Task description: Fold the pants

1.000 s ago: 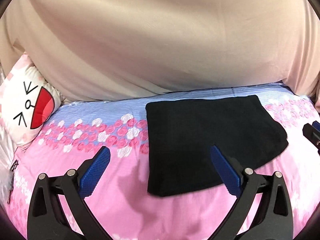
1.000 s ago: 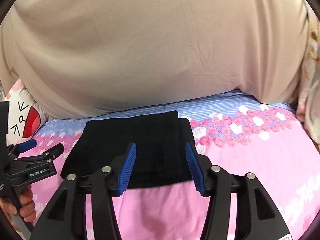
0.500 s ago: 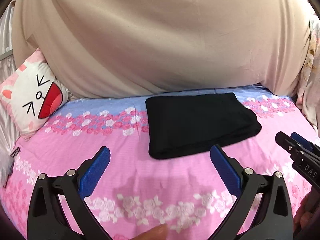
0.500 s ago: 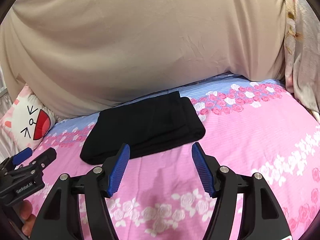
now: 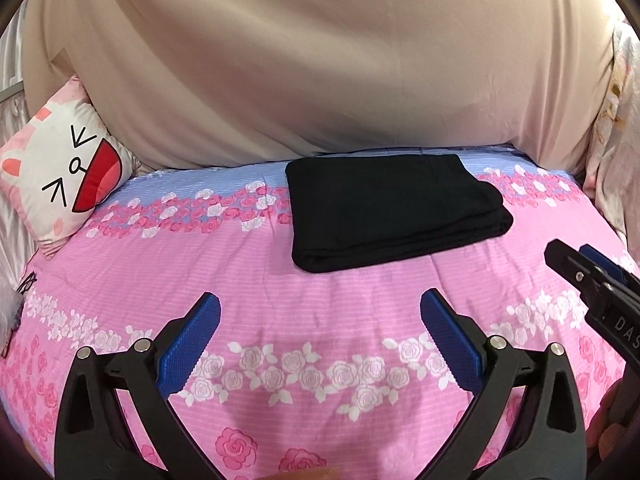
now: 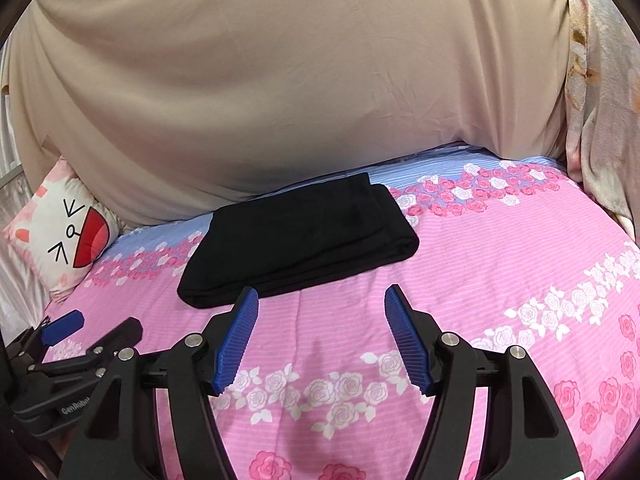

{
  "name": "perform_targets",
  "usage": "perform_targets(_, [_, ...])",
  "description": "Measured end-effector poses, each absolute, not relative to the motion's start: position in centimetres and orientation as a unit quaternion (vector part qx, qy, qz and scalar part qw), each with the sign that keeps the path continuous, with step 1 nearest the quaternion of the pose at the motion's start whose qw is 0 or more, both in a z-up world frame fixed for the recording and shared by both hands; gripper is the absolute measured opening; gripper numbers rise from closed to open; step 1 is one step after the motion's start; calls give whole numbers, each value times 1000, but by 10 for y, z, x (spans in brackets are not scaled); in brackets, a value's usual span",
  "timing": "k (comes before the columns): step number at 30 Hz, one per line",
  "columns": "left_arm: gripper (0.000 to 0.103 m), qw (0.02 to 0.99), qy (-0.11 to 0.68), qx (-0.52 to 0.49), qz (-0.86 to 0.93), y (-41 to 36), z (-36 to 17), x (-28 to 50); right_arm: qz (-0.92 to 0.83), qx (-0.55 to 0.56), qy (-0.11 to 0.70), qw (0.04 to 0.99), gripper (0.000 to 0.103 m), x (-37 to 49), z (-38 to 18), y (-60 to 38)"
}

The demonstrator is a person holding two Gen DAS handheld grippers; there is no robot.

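The black pants [image 5: 392, 208] lie folded into a compact rectangle at the back of the pink floral bedspread [image 5: 280, 288], with nothing touching them. My left gripper [image 5: 320, 298] hangs open over bare bedspread, well short of the pants' near edge, with nothing between its blue pads. In the right wrist view the folded pants [image 6: 304, 236] sit just beyond my right gripper [image 6: 322, 291], which is open and empty too. Each gripper shows in the other's view: the right gripper [image 5: 580, 264] at the right edge, the left gripper [image 6: 92, 328] at the lower left.
A cat-face pillow [image 5: 64, 176] leans at the back left of the bed. A beige sheet [image 5: 320, 60] hangs as a wall right behind the pants. A pale floral cloth [image 6: 592, 80] hangs at the right. Part of a hand [image 5: 612, 424] shows at the lower right.
Both grippers have drawn back from the folded pants, which now lie farther off and clear of the jaws. The right gripper's jaws stand wider than a second ago.
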State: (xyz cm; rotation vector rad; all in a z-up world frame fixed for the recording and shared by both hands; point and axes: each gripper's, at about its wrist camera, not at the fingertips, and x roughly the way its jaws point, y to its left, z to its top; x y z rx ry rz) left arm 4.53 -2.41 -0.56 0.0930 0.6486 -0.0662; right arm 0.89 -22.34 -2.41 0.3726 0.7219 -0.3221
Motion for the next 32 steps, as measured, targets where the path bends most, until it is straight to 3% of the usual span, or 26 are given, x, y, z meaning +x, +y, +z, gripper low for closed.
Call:
perform_targets(30, [98,941,332,52,-38,-26,-13,35,-157,179,356,903,65,1,-23,-212])
perform_targets(32, [98,941,331,55,-37,-27,-13,32,-160,178,355,904,71,-1,-22,-213])
